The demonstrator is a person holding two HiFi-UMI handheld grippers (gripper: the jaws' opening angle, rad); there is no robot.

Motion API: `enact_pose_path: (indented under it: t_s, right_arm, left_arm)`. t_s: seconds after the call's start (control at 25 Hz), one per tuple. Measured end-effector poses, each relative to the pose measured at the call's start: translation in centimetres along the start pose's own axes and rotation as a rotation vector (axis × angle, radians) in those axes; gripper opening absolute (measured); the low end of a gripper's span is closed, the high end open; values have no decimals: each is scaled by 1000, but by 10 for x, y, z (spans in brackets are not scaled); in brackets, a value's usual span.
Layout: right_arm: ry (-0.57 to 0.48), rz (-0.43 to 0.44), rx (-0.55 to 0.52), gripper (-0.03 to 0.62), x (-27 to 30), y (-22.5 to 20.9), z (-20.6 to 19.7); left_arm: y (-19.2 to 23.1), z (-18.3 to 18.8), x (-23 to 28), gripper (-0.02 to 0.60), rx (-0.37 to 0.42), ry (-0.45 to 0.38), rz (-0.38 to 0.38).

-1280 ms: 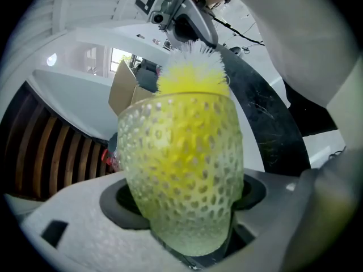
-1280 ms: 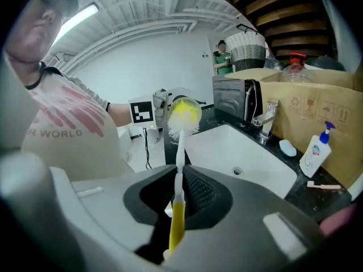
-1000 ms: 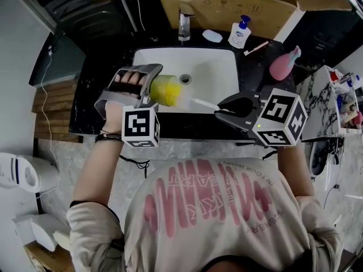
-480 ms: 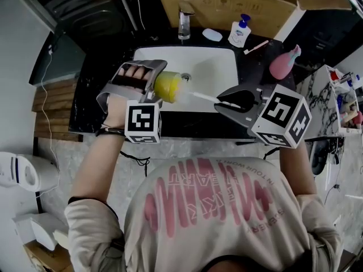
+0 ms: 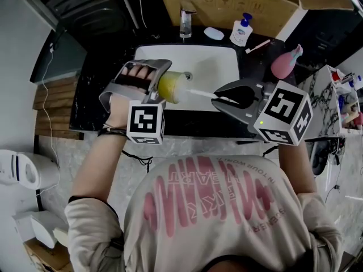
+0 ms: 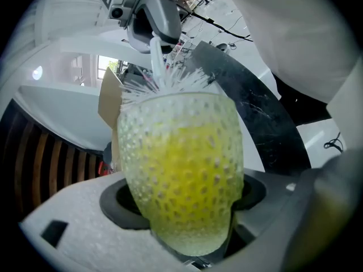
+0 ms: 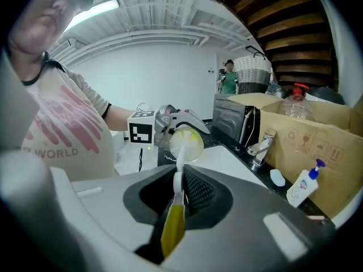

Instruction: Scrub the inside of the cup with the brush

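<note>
A yellow dimpled glass cup (image 5: 170, 86) lies on its side over the white sink (image 5: 218, 67), and my left gripper (image 5: 157, 87) is shut on it. In the left gripper view the cup (image 6: 180, 180) fills the space between the jaws, white bristles (image 6: 164, 84) showing at its mouth. My right gripper (image 5: 222, 100) is shut on a brush (image 5: 199, 94) with a white stem and yellow grip. In the right gripper view the brush (image 7: 177, 200) runs from the jaws into the cup's mouth (image 7: 187, 142). The brush head is inside the cup.
A tap (image 5: 185, 22) stands behind the sink on the black counter (image 5: 96, 78). A soap bar (image 5: 214, 34), a pump bottle (image 5: 241, 30), a toothbrush (image 5: 257, 46) and a pink bottle (image 5: 285, 63) sit at the back right. A cardboard box (image 7: 317, 140) stands beyond.
Both grippers have drifted slightly up, toward the back of the sink. The brush has gone further into the cup; less of its white stem shows.
</note>
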State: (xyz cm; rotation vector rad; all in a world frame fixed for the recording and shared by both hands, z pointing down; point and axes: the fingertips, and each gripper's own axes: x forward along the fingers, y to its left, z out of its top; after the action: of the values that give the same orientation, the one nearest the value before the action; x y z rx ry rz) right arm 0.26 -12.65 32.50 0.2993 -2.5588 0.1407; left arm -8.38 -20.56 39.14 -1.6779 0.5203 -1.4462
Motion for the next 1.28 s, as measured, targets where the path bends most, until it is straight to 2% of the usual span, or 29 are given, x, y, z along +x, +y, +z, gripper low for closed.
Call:
enact_pose_path:
  t_s: [0.36,0.56,1.28]
  right_arm:
    - [-34,-66,-66,49,2,0,6]
    - [-85,-65,-33,48,1,1,6]
    - [-104,-87,-95,48,-20,4,7]
  left_arm:
    - [0,-6,-2,376,-20,3,-6]
    - [1,-9,-3,377,-69,-3,2]
    - [2,-13,-10,377,-95,-13,16]
